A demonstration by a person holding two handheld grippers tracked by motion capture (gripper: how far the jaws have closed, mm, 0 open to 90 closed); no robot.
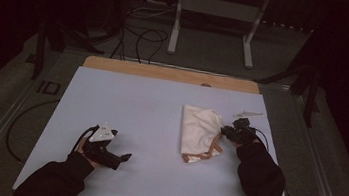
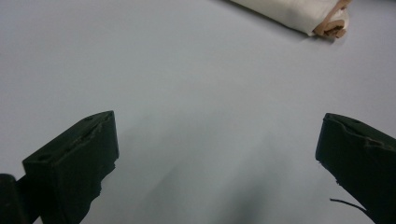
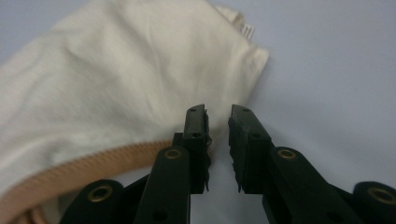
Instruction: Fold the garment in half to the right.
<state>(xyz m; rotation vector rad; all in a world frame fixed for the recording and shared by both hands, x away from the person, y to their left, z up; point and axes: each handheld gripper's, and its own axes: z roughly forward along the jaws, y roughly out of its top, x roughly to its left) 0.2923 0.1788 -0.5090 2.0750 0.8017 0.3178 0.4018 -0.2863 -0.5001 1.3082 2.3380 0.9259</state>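
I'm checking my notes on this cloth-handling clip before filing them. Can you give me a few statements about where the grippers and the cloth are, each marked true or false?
1. The left gripper has its fingers spread wide over bare table. True.
2. The right gripper sits at the right edge of the cream cloth. True.
3. The cream cloth is clamped in the left gripper. False: it lies well apart from that gripper, on the table's right half.
4. The cloth has a blue trim. False: the tan ribbed trim runs along its near edge.
5. The right gripper's fingers are spread wide. False: only a narrow gap shows between them.
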